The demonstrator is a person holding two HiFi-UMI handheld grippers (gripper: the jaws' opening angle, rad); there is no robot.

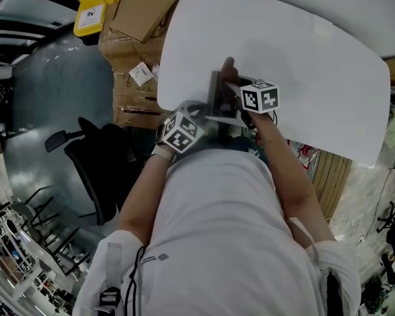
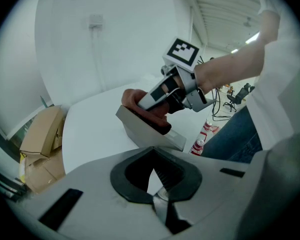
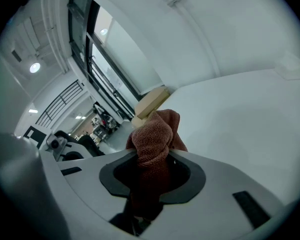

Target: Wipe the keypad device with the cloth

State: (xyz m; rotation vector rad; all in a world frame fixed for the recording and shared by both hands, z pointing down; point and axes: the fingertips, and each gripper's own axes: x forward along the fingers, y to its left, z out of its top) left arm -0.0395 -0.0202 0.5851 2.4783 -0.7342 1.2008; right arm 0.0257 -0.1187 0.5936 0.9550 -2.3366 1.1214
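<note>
The keypad device [image 1: 218, 96], a flat grey slab, is held tilted above the near edge of the white table [image 1: 303, 58]. My left gripper [image 1: 199, 120] is shut on its near edge; in the left gripper view the slab [image 2: 140, 130] runs down into the jaws of that left gripper [image 2: 157, 191]. My right gripper [image 1: 240, 89] is shut on a bunched red-brown cloth [image 1: 229, 66]. The cloth [image 2: 134, 99] rests against the device's upper face, under the right gripper [image 2: 152, 98]. In the right gripper view the cloth [image 3: 152, 134] bulges out of the right gripper [image 3: 149, 186] and hides the device.
Cardboard boxes [image 1: 141, 8] and a yellow box [image 1: 95, 8] stand on the floor left of the table. A black office chair [image 1: 99, 163] is at my left side. Bottles [image 2: 200, 139] stand on the floor beside the person's leg.
</note>
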